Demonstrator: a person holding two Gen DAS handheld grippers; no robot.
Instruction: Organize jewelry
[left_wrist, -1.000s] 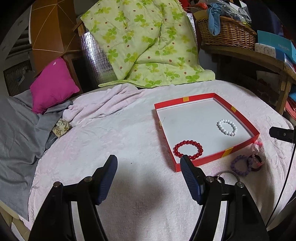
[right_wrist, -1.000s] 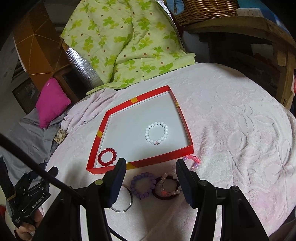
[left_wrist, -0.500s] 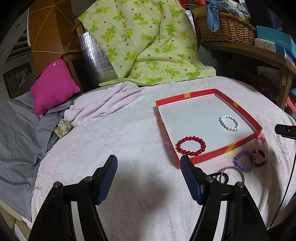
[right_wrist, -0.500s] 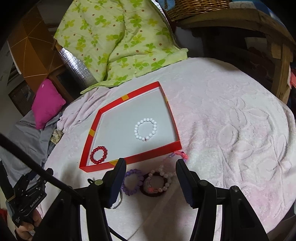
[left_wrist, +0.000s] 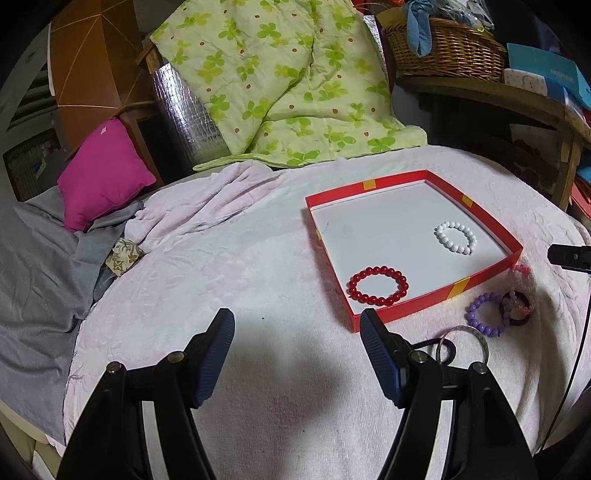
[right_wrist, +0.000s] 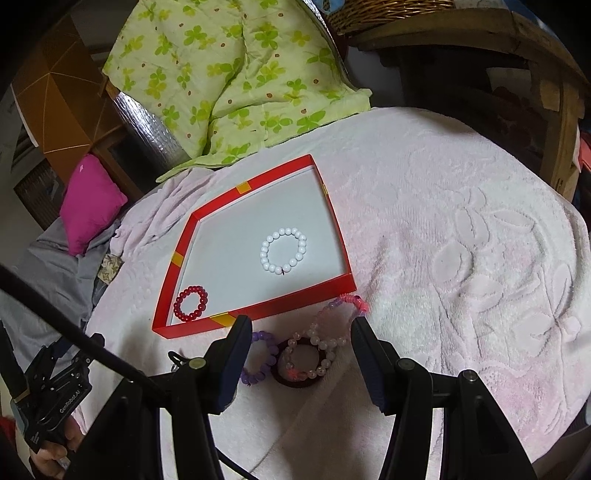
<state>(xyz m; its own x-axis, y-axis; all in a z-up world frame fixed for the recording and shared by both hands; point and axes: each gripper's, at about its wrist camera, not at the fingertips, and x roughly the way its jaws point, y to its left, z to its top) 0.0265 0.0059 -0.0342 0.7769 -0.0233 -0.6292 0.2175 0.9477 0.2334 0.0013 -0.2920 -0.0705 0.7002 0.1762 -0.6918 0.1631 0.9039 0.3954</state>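
A red-rimmed tray (left_wrist: 491, 218) (right_wrist: 255, 184) lies on the pale pink blanket. Inside it are a red bead bracelet (left_wrist: 377, 285) (right_wrist: 190, 298) and a white bead bracelet (left_wrist: 455, 236) (right_wrist: 283, 249). Outside its near edge lie a purple bead bracelet (left_wrist: 484, 314) (right_wrist: 263, 357), a dark ring with a pale pink bead strand across it (left_wrist: 517, 303) (right_wrist: 300, 363), and a metal ring (left_wrist: 466, 339). My right gripper (right_wrist: 298, 325) is open, low over the pink strand and dark ring, which lie between its fingers. My left gripper (left_wrist: 297, 320) is open and empty, left of the tray's near corner.
A green flowered quilt (left_wrist: 288, 85) and a magenta pillow (left_wrist: 101, 177) lie behind the blanket, grey cloth (left_wrist: 33, 266) at the left. A wooden shelf with a wicker basket (left_wrist: 447, 50) stands at the back right. The left gripper's body (right_wrist: 55, 391) shows at lower left of the right wrist view.
My right gripper has moved forward and down, so the pink strand and dark ring now lie between its fingers. My left gripper has drifted slightly; both stay open.
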